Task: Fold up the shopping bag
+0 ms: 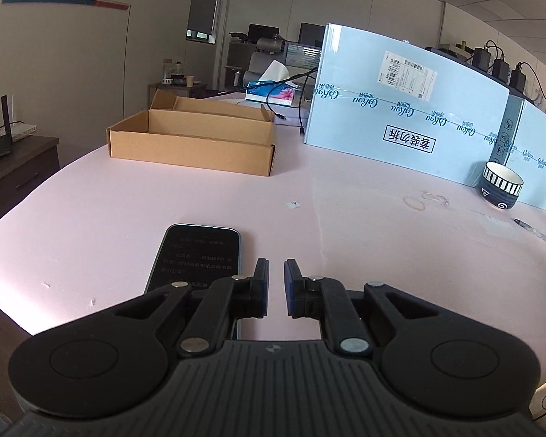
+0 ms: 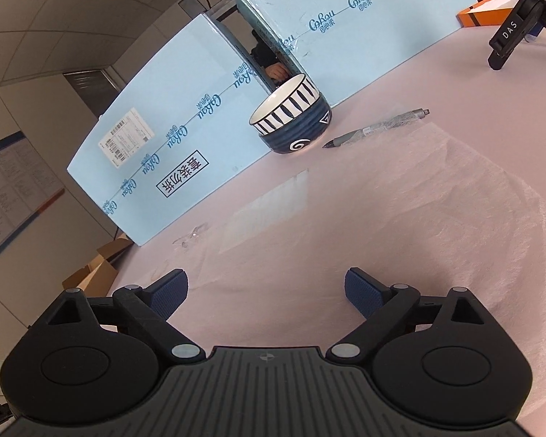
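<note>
The shopping bag is a pale pink, fibrous sheet lying flat on the pink table, almost the same colour as it. In the left wrist view the bag covers the table's right half, with a faint straight edge running toward me. My left gripper hovers over the table beside that edge, its pads a narrow gap apart with nothing between them. My right gripper stands wide open just above the pink surface, holding nothing.
A phone lies under my left fingers. An open cardboard box sits far left. A striped bowl and a pen lie by the upright blue boards. An orange box and a black device are far right.
</note>
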The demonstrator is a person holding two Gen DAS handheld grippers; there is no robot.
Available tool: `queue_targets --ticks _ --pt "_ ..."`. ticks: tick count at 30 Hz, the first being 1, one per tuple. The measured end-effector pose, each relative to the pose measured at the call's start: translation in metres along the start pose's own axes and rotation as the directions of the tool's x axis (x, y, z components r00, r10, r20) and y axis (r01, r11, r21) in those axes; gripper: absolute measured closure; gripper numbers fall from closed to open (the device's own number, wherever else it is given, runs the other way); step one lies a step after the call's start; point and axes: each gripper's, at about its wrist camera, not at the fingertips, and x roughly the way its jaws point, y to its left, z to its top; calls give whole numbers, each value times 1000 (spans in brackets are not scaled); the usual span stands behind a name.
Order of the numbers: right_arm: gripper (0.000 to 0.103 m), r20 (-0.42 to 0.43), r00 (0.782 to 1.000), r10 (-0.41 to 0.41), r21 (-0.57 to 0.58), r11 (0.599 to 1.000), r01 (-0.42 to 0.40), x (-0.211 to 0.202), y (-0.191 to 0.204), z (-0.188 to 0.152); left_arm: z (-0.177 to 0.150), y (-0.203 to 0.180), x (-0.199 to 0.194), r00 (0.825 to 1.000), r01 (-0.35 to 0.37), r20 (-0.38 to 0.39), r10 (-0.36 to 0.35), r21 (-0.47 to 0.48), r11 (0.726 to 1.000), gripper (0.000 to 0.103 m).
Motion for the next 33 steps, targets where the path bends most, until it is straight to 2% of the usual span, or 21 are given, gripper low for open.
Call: queue_targets --ticks 4,7,9,10,14,17,19,23,26,29,33 --pt "10 118 992 52 93 994 -63 -40 -12 13 11 -34 8 995 103 0 -103 109 989 80" --pt "10 220 975 -30 125 992 3 -72 -26 20 16 -65 24 983 183 -17 -183 187 965 74" --pt "9 256 963 -90 174 984 46 -92 -38 18 18 -85 37 974 227 -29 -226 228 947 73" --pt "9 265 957 -121 221 973 61 -104 -47 15 18 -97 46 969 244 -37 -243 244 938 73" --pt "9 228 956 -186 361 928 94 -130 -78 2 16 -137 71 953 301 -60 -296 291 908 74" --pt "10 213 957 -198 409 907 97 -142 -89 -9 13 -159 78 933 357 -70 -352 296 886 75" --pt "10 209 961 -182 418 905 81 -145 -91 -13 10 -171 79 923 380 -65 -379 307 873 81" --pt "9 193 966 -171 406 910 81 -144 -90 -14 4 -184 82 915 400 -83 -394 308 863 89" --pt "9 216 962 -165 417 907 62 -141 -94 -20 -3 -184 88 929 370 -104 -355 310 876 90" --pt "10 235 957 -172 363 928 78 -139 -89 -28 -14 -182 101 932 360 -164 -324 294 885 90" --pt "11 236 954 -184 307 946 107 -138 -78 -34 -22 -181 102 935 355 -140 -326 322 878 90"
